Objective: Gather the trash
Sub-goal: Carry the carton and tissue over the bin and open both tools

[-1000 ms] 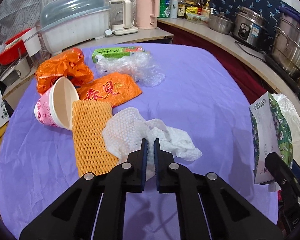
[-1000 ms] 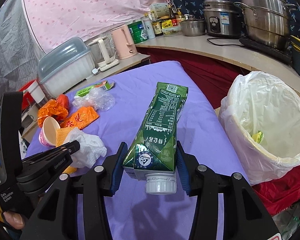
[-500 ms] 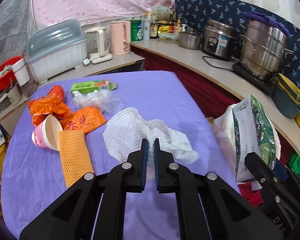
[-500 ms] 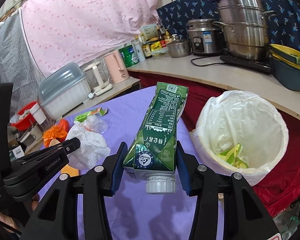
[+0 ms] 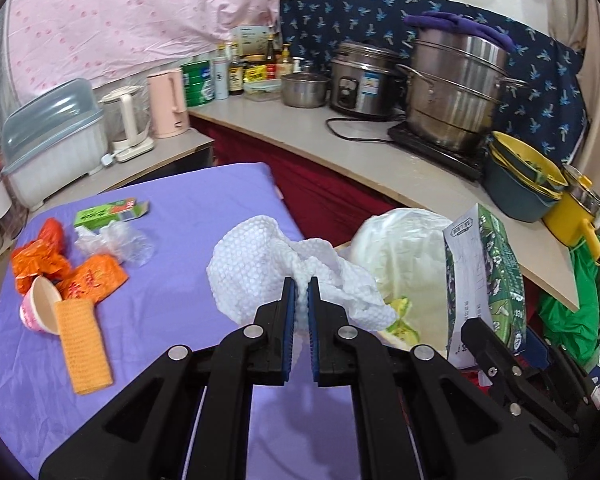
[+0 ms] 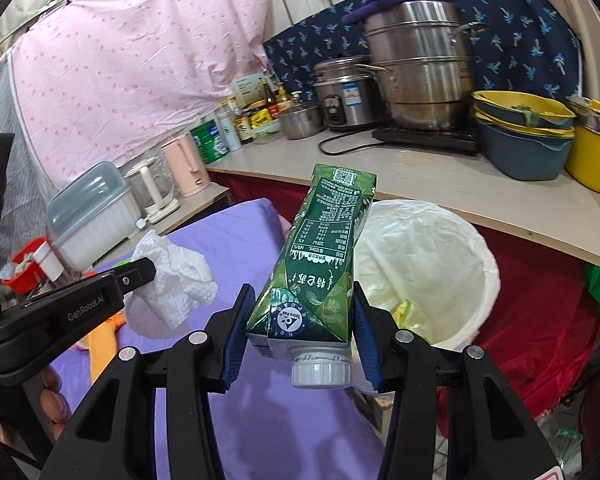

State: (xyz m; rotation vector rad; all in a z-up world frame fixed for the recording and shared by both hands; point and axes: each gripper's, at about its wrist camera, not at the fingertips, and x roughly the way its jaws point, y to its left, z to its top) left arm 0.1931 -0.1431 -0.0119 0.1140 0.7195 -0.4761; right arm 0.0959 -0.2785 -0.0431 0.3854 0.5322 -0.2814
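My left gripper [image 5: 301, 286] is shut on a crumpled white paper towel [image 5: 260, 272] and holds it in the air near the table's right edge. It shows in the right wrist view [image 6: 168, 280] too. My right gripper [image 6: 300, 308] is shut on a green drink carton [image 6: 320, 256], cap toward the camera, held beside the rim of a bin lined with a white bag [image 6: 440, 264]. The bin [image 5: 404, 248] holds some yellow-green scraps. The carton [image 5: 484, 280] also shows in the left wrist view.
On the purple table [image 5: 180, 208] lie an orange foam net [image 5: 82, 344], a pink paper cup [image 5: 38, 310], orange wrappers [image 5: 92, 280], a clear plastic bag [image 5: 120, 240] and a green box [image 5: 108, 212]. A counter [image 5: 380, 156] with pots runs behind the bin.
Both grippers have risen and moved right toward the bin. The paper towel has left the table, and the carton now hangs by the bin's rim.
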